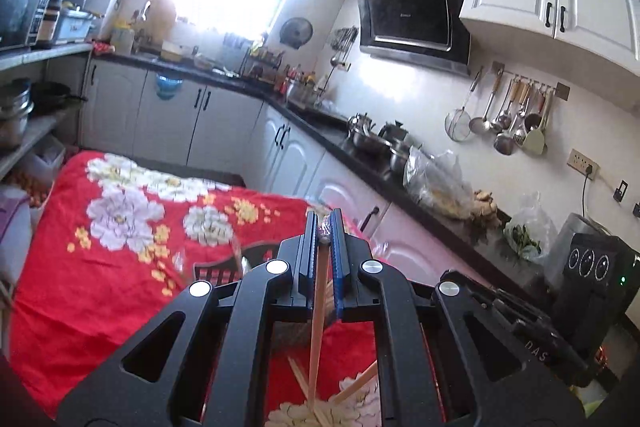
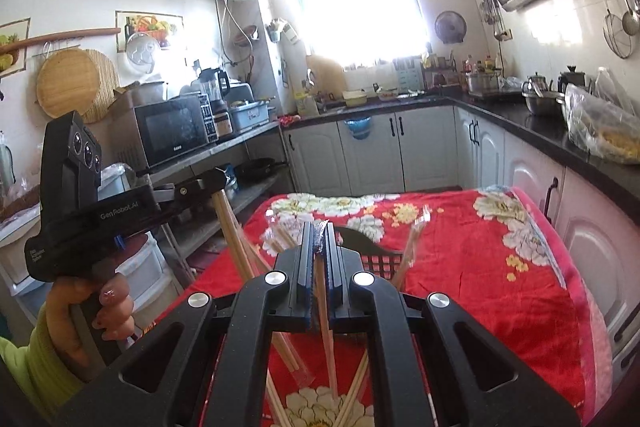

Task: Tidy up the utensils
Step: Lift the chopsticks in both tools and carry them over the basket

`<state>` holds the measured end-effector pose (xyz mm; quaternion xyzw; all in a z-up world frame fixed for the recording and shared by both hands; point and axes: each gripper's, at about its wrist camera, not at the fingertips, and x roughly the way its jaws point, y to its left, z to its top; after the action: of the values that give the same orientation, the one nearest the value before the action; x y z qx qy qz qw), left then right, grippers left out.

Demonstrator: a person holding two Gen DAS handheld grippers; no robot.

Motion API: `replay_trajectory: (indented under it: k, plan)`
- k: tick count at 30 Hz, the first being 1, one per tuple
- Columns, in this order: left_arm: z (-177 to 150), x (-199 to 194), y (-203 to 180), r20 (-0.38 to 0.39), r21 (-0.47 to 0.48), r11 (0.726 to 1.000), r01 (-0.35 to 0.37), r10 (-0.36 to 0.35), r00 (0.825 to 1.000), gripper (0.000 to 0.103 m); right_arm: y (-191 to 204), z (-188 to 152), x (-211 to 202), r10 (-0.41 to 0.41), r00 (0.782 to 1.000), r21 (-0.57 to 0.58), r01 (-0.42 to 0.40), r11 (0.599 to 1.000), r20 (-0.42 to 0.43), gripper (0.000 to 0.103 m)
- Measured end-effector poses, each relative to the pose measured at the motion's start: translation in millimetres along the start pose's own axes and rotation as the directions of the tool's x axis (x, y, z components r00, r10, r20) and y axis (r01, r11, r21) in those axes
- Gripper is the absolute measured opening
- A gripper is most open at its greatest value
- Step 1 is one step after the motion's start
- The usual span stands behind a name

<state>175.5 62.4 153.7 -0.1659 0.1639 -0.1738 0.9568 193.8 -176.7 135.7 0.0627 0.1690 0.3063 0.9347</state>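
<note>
Left tongs (image 1: 325, 227) and right tongs (image 2: 320, 233) each clamp one wrapped chopstick pair (image 1: 318, 327), raised above the red flowered counter (image 2: 480, 267); several more pairs (image 2: 352, 399) lie below.

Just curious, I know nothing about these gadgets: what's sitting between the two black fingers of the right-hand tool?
A pair of wrapped wooden chopsticks, clamped between the right gripper's fingers, seen in the right wrist view.

Wrapped chopsticks (image 1: 318, 311) hang steeply; loose pairs (image 2: 352, 393) crossed on red cloth (image 2: 480, 267)
</note>
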Motion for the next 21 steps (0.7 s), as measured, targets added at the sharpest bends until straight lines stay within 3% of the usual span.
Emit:
replay_trajectory:
  k: [21]
  plan:
    - [54.4, 20.1, -25.4, 0.136, 0.066, 0.994, -0.086, 0.076, 0.988, 0.003, 11.5, 64.3, 5.4, -0.006, 0.99, -0.042, 0.013, 0.999, 0.143, 0.005]
